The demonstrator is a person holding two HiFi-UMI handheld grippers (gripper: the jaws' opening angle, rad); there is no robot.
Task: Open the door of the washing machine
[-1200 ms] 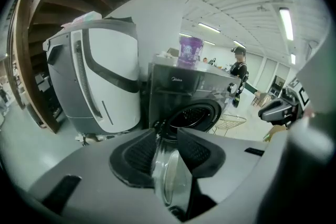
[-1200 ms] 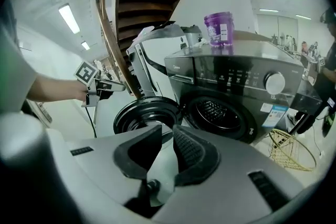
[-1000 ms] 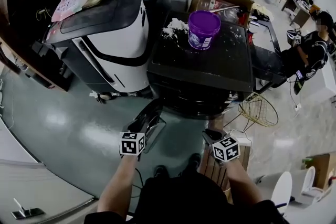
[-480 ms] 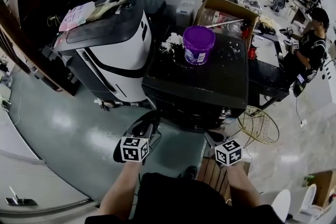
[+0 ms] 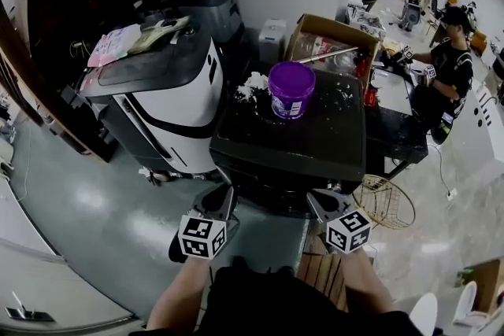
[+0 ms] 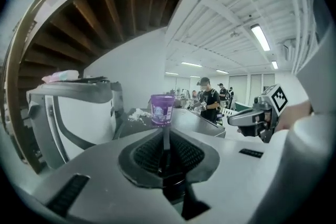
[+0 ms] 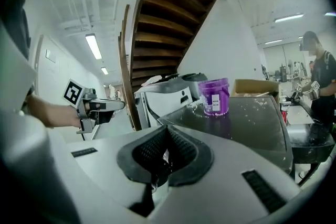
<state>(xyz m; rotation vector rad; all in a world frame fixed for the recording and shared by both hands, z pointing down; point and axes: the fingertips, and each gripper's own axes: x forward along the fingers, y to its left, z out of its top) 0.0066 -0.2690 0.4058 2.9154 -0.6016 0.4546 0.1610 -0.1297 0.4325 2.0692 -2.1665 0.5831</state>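
Observation:
The black washing machine [image 5: 295,142] stands just ahead of me, with a purple bucket [image 5: 290,89] and white crumbs on its top. Its door is hidden from the head view. My left gripper [image 5: 224,204] is held before the machine's front left corner, its jaws closing to a thin slit with nothing between them. My right gripper [image 5: 319,204] hovers at the front right, shut and empty. The left gripper view looks level over the machine top [image 6: 197,119] to the bucket [image 6: 161,110]. In the right gripper view the bucket [image 7: 214,96] stands on the same top [image 7: 247,118].
A white and black appliance [image 5: 161,86] stands to the machine's left under a dark wooden staircase. A cardboard box [image 5: 335,39] sits behind the machine. A wire basket [image 5: 386,202] lies on the floor at the right, and a person [image 5: 445,59] works at a bench beyond.
Both grippers have risen from near the floor to the height of the machine's front edge. The left jaws have narrowed. The head view has shifted slightly.

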